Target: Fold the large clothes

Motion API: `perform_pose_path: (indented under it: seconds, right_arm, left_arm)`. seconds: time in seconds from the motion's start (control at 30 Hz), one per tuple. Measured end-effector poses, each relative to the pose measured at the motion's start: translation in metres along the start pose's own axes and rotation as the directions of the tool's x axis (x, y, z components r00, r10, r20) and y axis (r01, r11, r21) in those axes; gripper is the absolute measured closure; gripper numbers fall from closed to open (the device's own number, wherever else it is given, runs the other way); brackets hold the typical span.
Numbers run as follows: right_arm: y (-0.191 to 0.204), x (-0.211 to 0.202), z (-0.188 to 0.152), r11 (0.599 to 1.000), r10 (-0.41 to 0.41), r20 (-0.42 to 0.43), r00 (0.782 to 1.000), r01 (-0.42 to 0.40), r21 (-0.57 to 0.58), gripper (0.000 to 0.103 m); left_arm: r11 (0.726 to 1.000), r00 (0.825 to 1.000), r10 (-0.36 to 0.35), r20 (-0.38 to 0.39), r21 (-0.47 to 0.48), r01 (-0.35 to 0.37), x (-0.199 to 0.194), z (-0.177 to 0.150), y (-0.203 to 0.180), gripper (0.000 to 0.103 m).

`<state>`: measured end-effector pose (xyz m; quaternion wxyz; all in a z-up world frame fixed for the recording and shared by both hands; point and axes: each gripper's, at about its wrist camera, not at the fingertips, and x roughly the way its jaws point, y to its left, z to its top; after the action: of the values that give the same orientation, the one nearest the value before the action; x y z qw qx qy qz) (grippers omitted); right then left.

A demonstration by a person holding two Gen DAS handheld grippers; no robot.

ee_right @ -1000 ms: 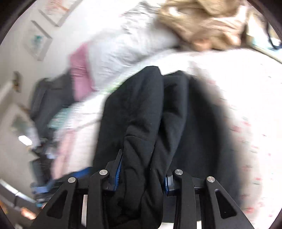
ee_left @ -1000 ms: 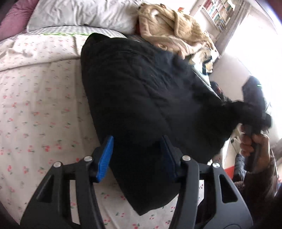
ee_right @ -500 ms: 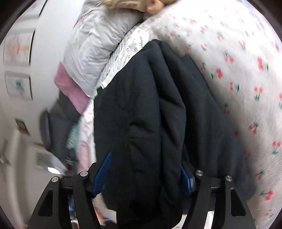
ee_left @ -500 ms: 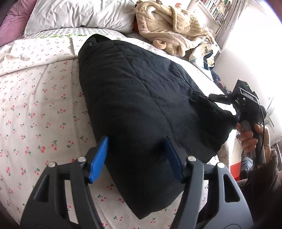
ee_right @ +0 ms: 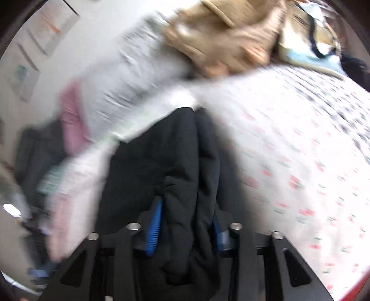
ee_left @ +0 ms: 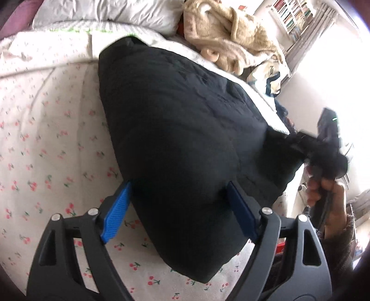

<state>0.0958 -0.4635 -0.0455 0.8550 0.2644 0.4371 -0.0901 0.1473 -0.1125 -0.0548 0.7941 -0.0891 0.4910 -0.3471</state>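
Observation:
A large black padded jacket [ee_left: 175,129] lies on the cherry-print bed sheet [ee_left: 50,143], stretching from the pillows toward me. My left gripper [ee_left: 178,208] is open, its blue pads wide apart on either side of the jacket's near bulge. My right gripper [ee_right: 185,222] is shut on a bunched fold of the black jacket [ee_right: 161,162]. It also shows in the left wrist view [ee_left: 323,152] at the right, pulling the jacket's edge taut off the bed side. The right wrist view is motion-blurred.
Grey pillows [ee_left: 111,11] and a beige fleece garment [ee_left: 231,39] lie at the head of the bed. A printed bag [ee_left: 270,76] sits at the far right bed edge. A bookshelf [ee_left: 296,16] stands behind.
The right gripper opened half a second ago and has closed again on a jacket fold, pulling it to the right. The left gripper stayed open around the near bulge.

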Motion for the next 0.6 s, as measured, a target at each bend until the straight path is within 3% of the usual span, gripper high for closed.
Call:
perform_pose_path:
  seconds: [0.03,0.1,0.2,0.3,0.37,0.47,0.6]
  right_arm:
    - [-0.007,0.004,-0.002,1.000,0.005,-0.020,1.000,-0.005,0.021,0.042]
    - [-0.021,-0.008,-0.001,0.992,0.093,-0.021,0.995,-0.090,0.085,0.038]
    - [-0.038,-0.028,-0.003,0.963,0.215,0.007,0.977,-0.213,0.166,0.030]
    - [-0.051,-0.027,-0.005,0.927,0.294,-0.031,0.955,-0.277,0.252,0.027]
    - [-0.055,-0.021,-0.010,0.916,0.309,-0.085,0.947,-0.272,0.294,0.025]
    - [-0.059,-0.017,-0.015,0.932,0.261,-0.130,0.957,-0.215,0.291,0.019]
    - [-0.066,-0.008,-0.017,0.909,0.310,-0.140,0.940,-0.250,0.332,0.017]
  left_arm:
    - [1.000,1.000,-0.005,-0.009,-0.008,0.005,0.003,0.000,0.002,0.015]
    - [0.999,0.999,-0.028,-0.024,-0.045,0.027,0.004,0.002,0.008,0.013]
    - [0.989,0.996,-0.072,-0.046,-0.129,0.066,0.007,0.006,0.021,0.011]
    - [0.970,0.989,-0.131,-0.067,-0.216,0.114,0.015,0.005,0.033,0.008]
    - [0.958,0.985,-0.158,-0.071,-0.255,0.135,0.021,0.005,0.036,0.006]
    - [0.942,0.981,-0.181,-0.071,-0.300,0.152,0.028,0.005,0.039,0.005]
    - [0.925,0.978,-0.197,-0.065,-0.342,0.163,0.038,0.006,0.043,0.003]
